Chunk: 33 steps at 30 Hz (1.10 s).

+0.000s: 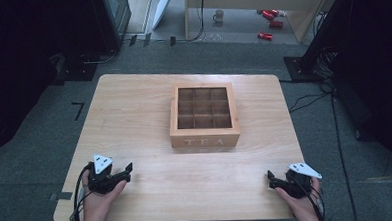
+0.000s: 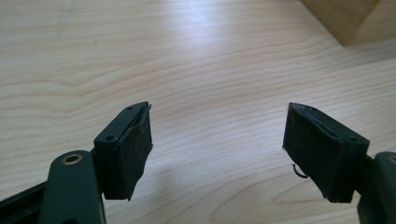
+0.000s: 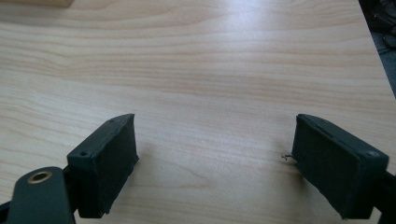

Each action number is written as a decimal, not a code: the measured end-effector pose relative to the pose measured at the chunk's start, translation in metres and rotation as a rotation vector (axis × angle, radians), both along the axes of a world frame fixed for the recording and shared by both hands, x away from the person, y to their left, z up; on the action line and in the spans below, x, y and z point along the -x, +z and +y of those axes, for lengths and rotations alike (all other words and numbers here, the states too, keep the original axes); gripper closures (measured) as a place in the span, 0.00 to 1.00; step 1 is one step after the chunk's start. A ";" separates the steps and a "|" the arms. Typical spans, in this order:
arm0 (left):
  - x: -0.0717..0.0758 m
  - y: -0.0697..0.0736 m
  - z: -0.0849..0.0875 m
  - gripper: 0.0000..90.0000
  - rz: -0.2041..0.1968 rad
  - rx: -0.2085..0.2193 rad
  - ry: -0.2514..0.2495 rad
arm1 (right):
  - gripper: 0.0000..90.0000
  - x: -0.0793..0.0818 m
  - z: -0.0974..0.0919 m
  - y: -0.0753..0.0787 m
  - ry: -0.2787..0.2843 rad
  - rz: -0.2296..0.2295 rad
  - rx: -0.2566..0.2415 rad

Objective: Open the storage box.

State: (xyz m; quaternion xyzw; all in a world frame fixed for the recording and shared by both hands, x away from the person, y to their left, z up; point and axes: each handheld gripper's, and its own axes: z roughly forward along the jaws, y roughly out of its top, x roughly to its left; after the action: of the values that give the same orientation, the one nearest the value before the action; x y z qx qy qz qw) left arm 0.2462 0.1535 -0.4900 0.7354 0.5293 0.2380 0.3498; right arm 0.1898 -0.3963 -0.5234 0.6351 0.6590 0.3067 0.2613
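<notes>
While one wooden tea box [image 1: 204, 116] sits at the table's [image 1: 134, 118] centre, the left gripper [image 1: 125, 172] waits at seven o'clock and the right gripper [image 1: 272, 179] at five, both jaws wide and empty. Marked TEA on its front, the box shows nine compartments.

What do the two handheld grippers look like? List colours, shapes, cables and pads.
Both the left gripper and the right gripper are black, each topped by a grey three-cornered plate with dark dots. Black cables trail back from them past the person's hands. Each has two blocky black jaws faced with dark, slightly frayed pads, and a brass-coloured rivet at the jaw base.
</notes>
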 end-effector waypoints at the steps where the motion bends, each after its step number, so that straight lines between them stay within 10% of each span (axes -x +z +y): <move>1: -0.001 0.000 -0.003 0.27 0.002 0.005 -0.010 | 0.16 -0.001 0.001 0.001 0.001 -0.007 -0.005; 33: -0.044 0.005 -0.112 0.34 0.016 0.064 -0.209 | 0.24 -0.052 0.064 0.044 0.135 -0.131 -0.109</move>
State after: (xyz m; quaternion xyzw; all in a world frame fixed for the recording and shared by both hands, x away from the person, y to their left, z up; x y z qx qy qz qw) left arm 0.2903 0.0416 -0.4854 0.7769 0.4598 0.1772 0.3920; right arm 0.2417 -0.3322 -0.4794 0.5812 0.6640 0.3998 0.2478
